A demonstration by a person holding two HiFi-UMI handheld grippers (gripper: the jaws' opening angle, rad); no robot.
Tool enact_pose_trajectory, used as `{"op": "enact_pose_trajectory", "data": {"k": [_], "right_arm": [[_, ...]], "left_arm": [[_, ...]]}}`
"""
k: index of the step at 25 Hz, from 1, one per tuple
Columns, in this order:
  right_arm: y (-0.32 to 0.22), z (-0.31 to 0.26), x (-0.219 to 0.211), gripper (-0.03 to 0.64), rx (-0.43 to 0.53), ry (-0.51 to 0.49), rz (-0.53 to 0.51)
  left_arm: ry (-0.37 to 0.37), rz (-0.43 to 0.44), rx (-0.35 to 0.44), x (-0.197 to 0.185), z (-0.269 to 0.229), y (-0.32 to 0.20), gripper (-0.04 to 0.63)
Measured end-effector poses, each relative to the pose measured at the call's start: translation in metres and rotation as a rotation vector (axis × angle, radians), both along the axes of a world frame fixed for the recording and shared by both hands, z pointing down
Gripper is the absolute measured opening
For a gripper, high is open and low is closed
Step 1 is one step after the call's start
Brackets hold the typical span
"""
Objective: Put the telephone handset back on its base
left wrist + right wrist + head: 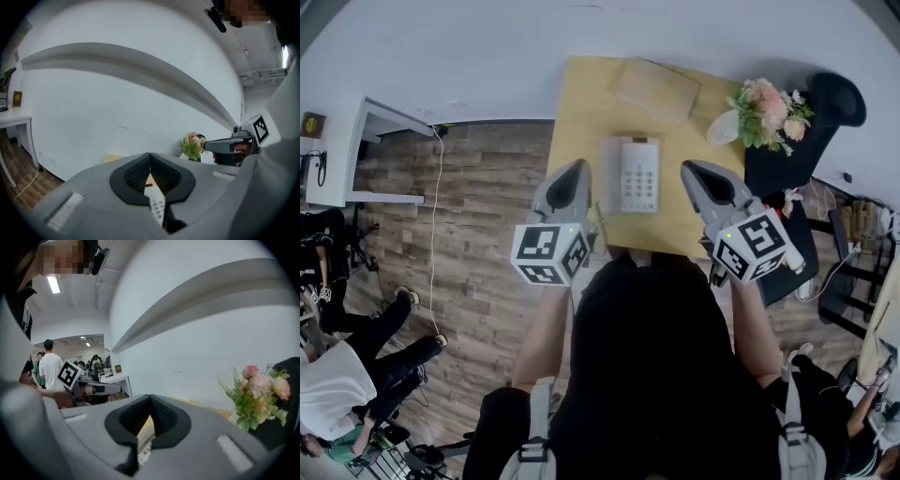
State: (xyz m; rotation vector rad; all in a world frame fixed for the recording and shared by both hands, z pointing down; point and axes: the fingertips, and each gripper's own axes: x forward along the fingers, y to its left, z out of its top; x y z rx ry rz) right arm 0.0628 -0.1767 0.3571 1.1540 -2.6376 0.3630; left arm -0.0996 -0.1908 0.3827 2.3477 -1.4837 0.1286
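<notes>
A white telephone (638, 174) lies on the yellow table (581, 103), keypad on its right half. The handset (611, 174) lies along the left side of the base. My left gripper (579, 166) hovers just left of the phone with its jaws shut and nothing between them. My right gripper (687, 170) hangs just right of the phone, also shut and empty. In the left gripper view the pads (140, 171) meet above the keypad (157, 206). In the right gripper view the shut gripper (150, 404) hides most of the telephone (144, 452).
A pot of pink flowers (766, 112) stands at the table's far right corner, beside a black chair (830, 108). A tan flat pad (656, 89) lies at the table's far edge. A white desk (380, 150) and seated people are at the left.
</notes>
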Motion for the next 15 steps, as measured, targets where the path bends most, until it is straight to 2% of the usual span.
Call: {"op": "enact_pose_trajectory", "data": {"k": [15], "right_arm": [[0.0022, 0.0024, 0.0079, 0.002, -0.001, 0.025, 0.012]], "left_arm": [[0.006, 0.004, -0.018, 0.0051, 0.0084, -0.0009, 0.011]]}}
